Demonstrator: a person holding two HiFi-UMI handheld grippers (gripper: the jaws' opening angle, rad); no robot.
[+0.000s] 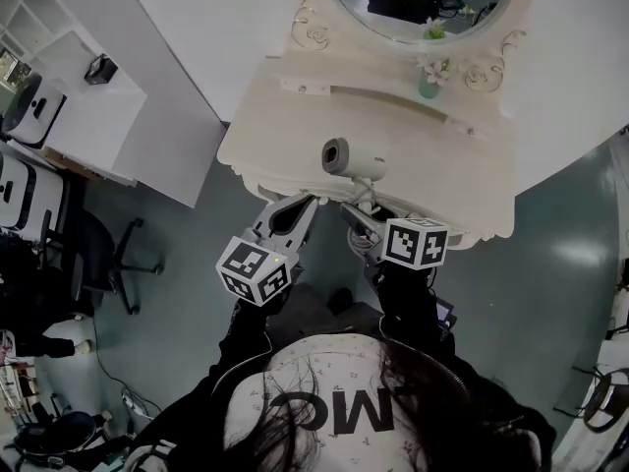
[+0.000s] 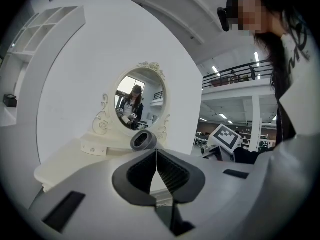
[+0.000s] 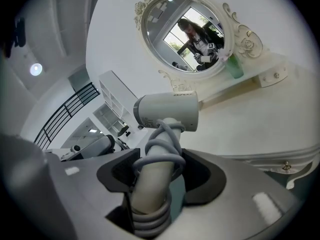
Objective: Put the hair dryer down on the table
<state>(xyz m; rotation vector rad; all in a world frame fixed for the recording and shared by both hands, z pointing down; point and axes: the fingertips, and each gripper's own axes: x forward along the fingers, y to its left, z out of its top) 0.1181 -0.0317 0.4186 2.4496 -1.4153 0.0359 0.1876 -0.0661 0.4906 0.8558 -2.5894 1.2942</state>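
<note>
While the hair dryer [image 3: 167,111] is up: our right gripper [image 3: 160,169] clamps its cord-wrapped handle.
Left gripper [image 2: 156,171]: jaws together, empty.
Table [image 1: 285,116]: ahead, perhaps already beneath; we lower slowly, then release.

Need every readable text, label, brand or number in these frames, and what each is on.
"MC": large dark letters on the person's shirt, head view; a letter before them is partly hidden by hair.
Small print on the hair dryer barrel: too small to read.
Cubes on the left gripper and right gripper: square markers only, no letters.
</note>
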